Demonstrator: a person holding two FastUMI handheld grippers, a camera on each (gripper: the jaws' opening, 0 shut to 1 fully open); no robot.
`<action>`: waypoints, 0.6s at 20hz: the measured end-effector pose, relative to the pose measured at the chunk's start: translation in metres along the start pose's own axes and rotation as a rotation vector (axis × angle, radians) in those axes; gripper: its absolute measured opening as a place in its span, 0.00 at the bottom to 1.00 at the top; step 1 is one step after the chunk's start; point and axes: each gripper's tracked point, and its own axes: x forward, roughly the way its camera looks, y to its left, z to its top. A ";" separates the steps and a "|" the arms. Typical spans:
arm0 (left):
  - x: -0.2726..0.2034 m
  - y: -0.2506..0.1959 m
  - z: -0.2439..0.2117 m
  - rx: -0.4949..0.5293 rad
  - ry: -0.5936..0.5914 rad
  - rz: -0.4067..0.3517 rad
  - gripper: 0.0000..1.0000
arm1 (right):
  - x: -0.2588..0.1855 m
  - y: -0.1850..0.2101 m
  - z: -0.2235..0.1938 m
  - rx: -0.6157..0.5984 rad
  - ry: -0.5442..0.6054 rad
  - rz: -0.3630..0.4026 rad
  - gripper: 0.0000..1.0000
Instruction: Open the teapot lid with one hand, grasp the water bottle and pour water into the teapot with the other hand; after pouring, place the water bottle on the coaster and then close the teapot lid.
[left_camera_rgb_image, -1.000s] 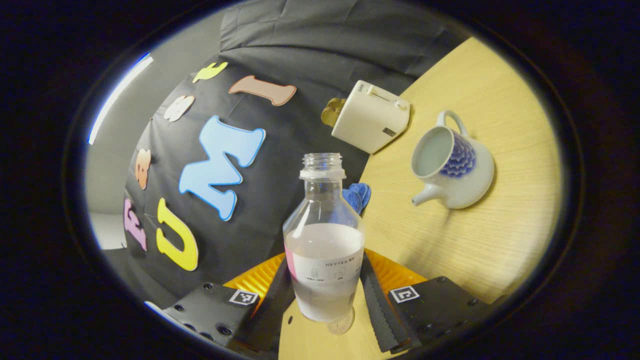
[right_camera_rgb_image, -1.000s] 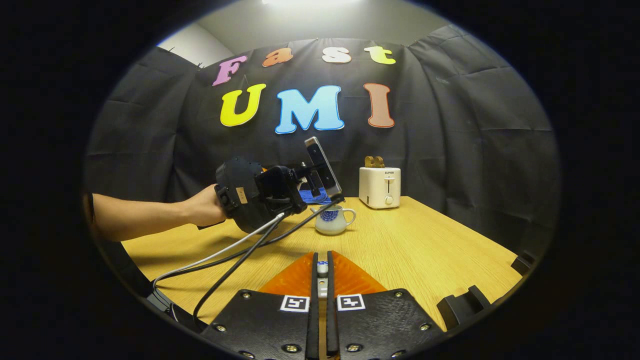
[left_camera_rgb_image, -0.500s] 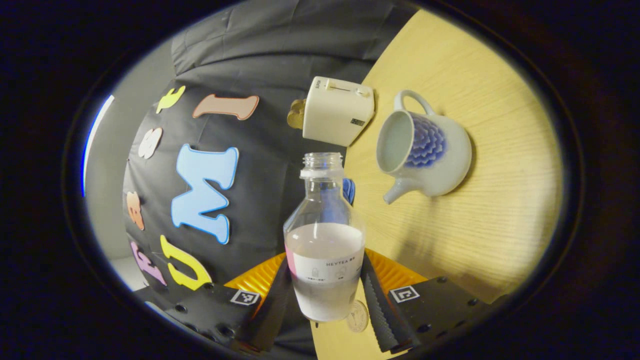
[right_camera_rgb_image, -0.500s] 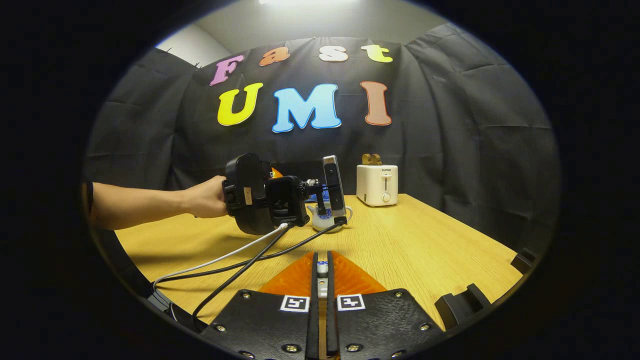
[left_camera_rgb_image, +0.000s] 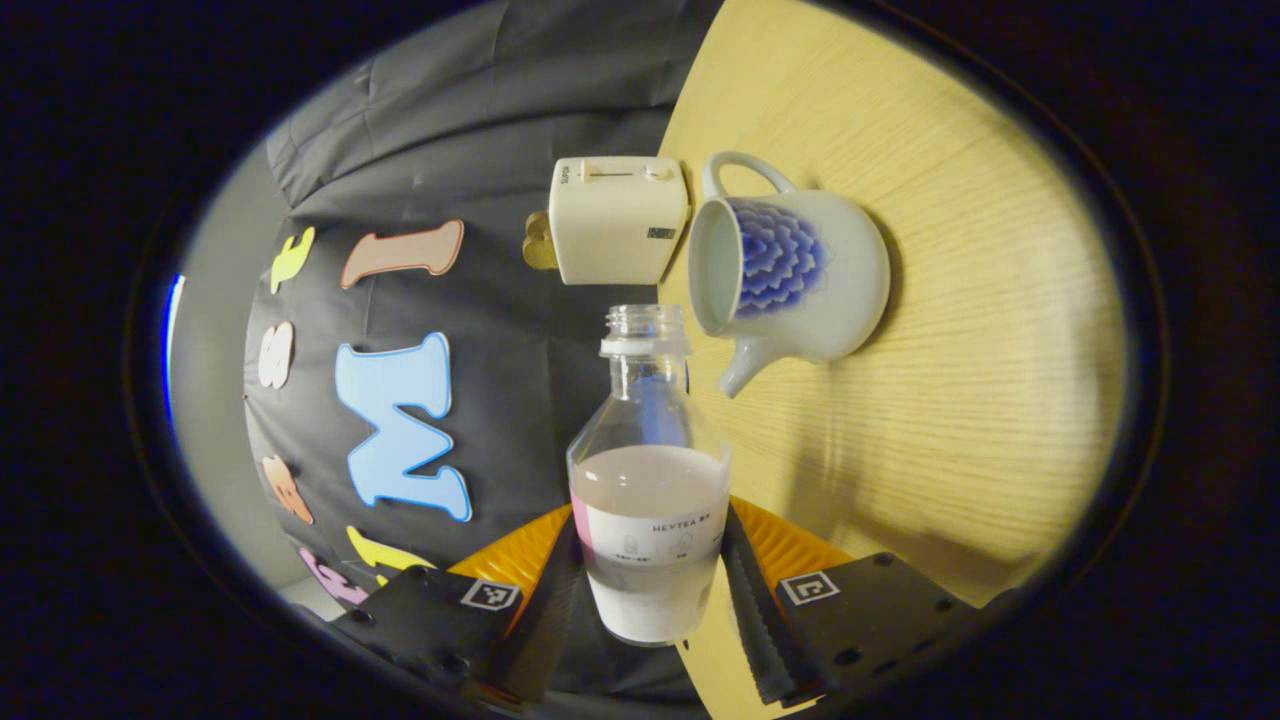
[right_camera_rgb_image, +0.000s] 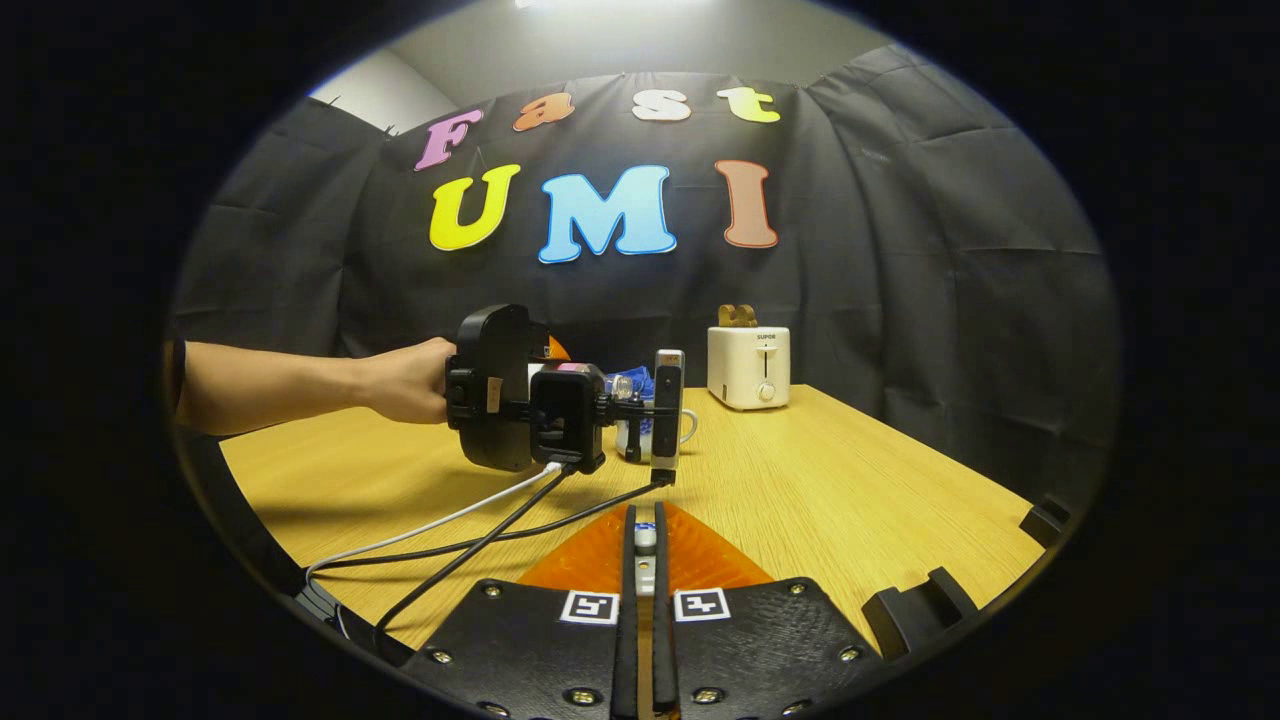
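Bottle (left_camera_rgb_image: 648, 480) sits clamped between the two fingers of the left claw (left_camera_rgb_image: 650, 585), one finger pressing on each side of its labelled lower body. It is uncapped and about half full of clear liquid. In the left gripper view the whole scene is rolled on its side, and the bottle's open neck lies just beside the open mouth of the teapot (left_camera_rgb_image: 790, 275), close to its spout, without touching it. The teapot stands lidless on the wooden surface (left_camera_rgb_image: 980, 380), with a blue scale pattern on its side and its handle toward the toaster (left_camera_rgb_image: 615, 220), which is near it at the back edge.

In the right gripper view the right claw (right_camera_rgb_image: 645, 545) is drawn nearly together on a small white and blue piece, too small to identify. Farther off, a hand (right_camera_rgb_image: 410, 380) holds the left claw level above the surface, with cables (right_camera_rgb_image: 470, 530) trailing from it. The teapot (right_camera_rgb_image: 685, 425) is mostly hidden behind that claw.
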 end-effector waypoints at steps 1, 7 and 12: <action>0.001 0.000 0.001 0.018 0.004 0.002 0.87 | 0.000 -0.001 0.000 0.001 -0.001 -0.002 0.06; -0.004 0.002 0.008 0.132 -0.002 -0.009 0.86 | 0.000 -0.005 0.000 -0.005 -0.004 -0.011 0.06; -0.006 0.005 0.008 0.199 0.005 -0.020 0.87 | 0.003 -0.007 -0.002 0.007 0.001 -0.007 0.06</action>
